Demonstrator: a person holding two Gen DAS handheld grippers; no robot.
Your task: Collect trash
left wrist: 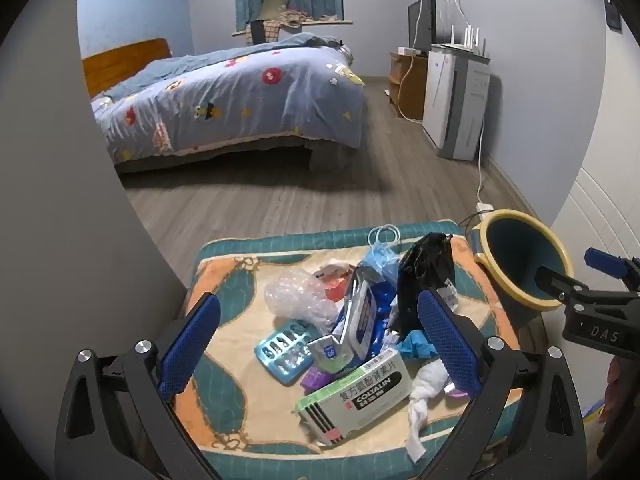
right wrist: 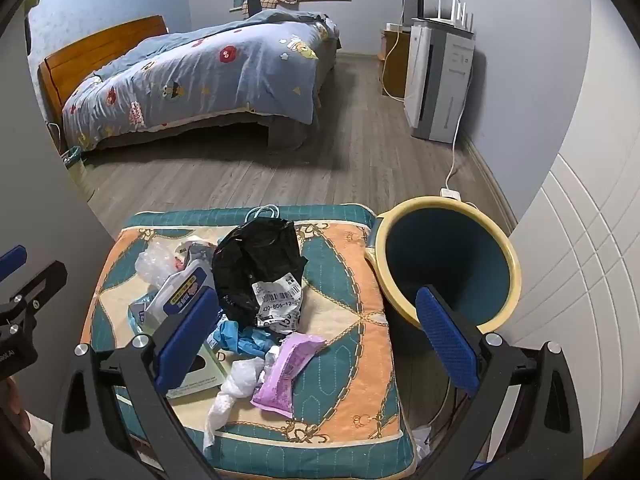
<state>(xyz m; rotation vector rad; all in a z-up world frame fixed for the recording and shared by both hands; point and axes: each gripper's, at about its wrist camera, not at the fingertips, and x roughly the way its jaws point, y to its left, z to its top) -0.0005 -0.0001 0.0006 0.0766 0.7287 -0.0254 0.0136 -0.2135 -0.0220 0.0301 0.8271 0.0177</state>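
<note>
Since the trash is lying in a loose heap on the patterned cushion (right wrist: 352, 280), you are dealing with light, soft pieces: a crinkly black bag (right wrist: 256, 260), a limp white tissue (right wrist: 236, 388) and a slick purple packet (right wrist: 288, 372). The medicine box (left wrist: 356, 396) is the stiff one; I judge its long sides are offering the surest hold. The bin (right wrist: 448, 264) is standing just beside the cushion. Your left tool (left wrist: 320, 344) and right tool (right wrist: 316, 340) are both gaping wide, holding nothing.
</note>
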